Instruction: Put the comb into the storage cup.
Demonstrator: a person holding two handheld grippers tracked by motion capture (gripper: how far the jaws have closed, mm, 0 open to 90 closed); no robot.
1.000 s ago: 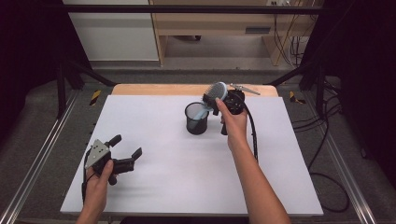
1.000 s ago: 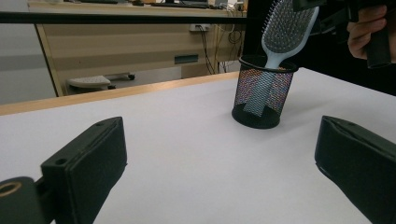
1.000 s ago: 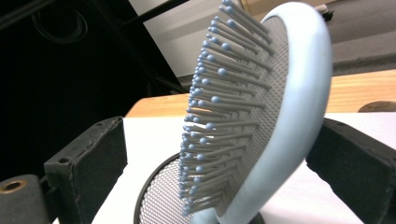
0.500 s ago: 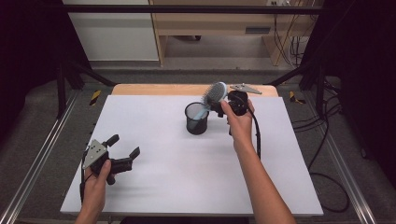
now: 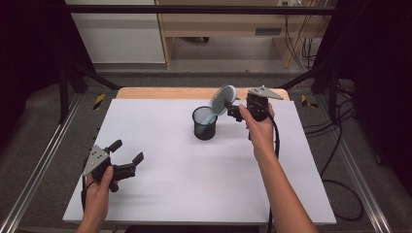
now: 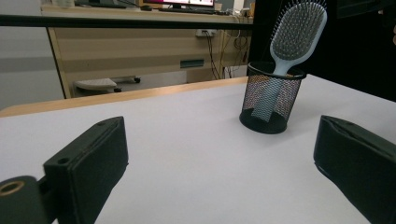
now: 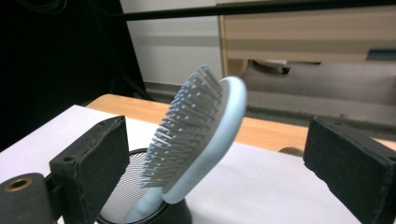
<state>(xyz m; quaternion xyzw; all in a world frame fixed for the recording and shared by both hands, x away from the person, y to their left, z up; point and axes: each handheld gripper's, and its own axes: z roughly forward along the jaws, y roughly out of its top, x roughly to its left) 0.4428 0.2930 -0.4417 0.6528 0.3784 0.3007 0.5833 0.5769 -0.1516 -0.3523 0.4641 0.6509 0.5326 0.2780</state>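
The hairbrush (image 5: 221,102) stands handle-down in the black mesh cup (image 5: 204,124), its light-blue head leaning over the rim toward the right claw (image 5: 235,112). In the right gripper view the brush head (image 7: 196,135) sits between the two jaws, which are spread wide and touch neither side; the right claw holds nothing. Judged step: release of the brush into the cup, with placement apparently complete. The next move calls for drawing the right claw straight back from the brush head without clipping the bristles or tipping the cup. The left claw (image 5: 125,158) rests low near the front left of the table (image 5: 160,184), jaws wide apart and empty. The table surface is plain white with a wooden strip along its far edge; beyond it stand wooden furniture, cables and dark frame bars.
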